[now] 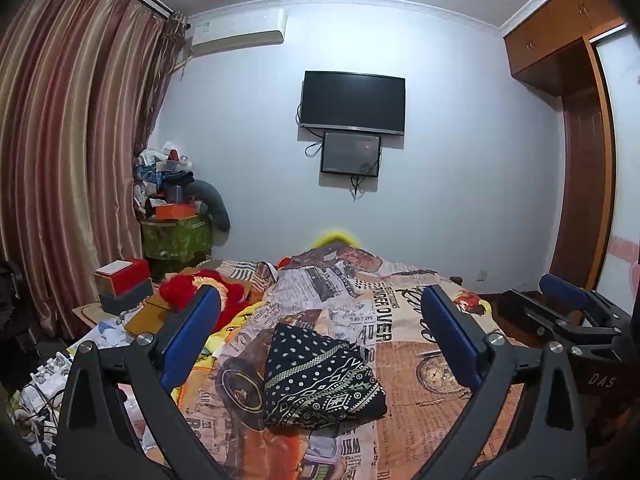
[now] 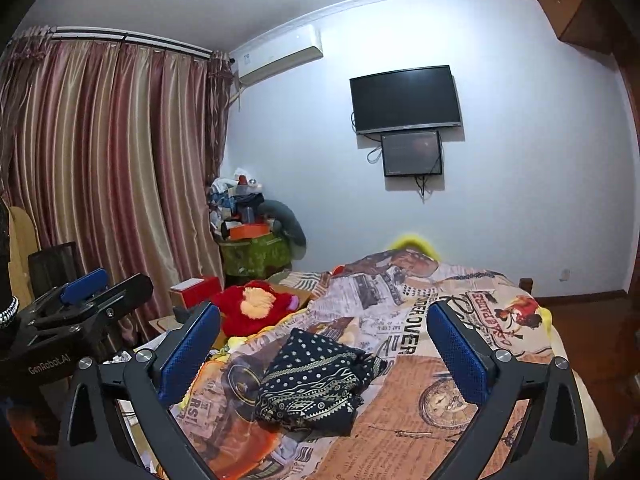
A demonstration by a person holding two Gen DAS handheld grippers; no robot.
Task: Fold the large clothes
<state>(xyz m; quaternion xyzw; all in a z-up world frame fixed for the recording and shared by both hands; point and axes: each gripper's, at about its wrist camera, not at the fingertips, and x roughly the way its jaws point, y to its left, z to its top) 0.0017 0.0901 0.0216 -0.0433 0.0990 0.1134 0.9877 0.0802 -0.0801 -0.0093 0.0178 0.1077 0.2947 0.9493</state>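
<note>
Room: a bedroom with pale walls, a bed in front of both cameras, striped curtains on the left, a wooden wardrobe on the right.
Bed cover [image 1: 420, 364]: a newspaper-and-clock print in orange, cream and grey, spread over the whole bed.
Left gripper [image 1: 320, 320]: blue-padded jaws spread wide, nothing between the pads; it hovers over the near end of the bed.
Right gripper [image 2: 324, 328]: jaws likewise wide apart and empty, hanging above the same end; in the left view it shows at the right edge.
Folded garment [image 1: 320, 380]: dark fabric with white dots and a geometric band, lying as a compact bundle on the bed cover, centred between each gripper's fingers but below them, touched by neither.
Red plush toy [image 2: 252, 304]: lies at the left edge of the bed, beyond the garment.
Red box [image 1: 122, 276]: on a low stand left of the bed, near the curtains [image 1: 72, 140].
Cluttered pile [image 1: 172, 200]: boxes and clothes stacked in the far left corner.
Television [image 1: 352, 102]: dark, mounted on the far wall, with a smaller screen [image 1: 351, 154] just below it.
Air conditioner [image 1: 240, 30]: high on the wall, beside the curtain rail.
</note>
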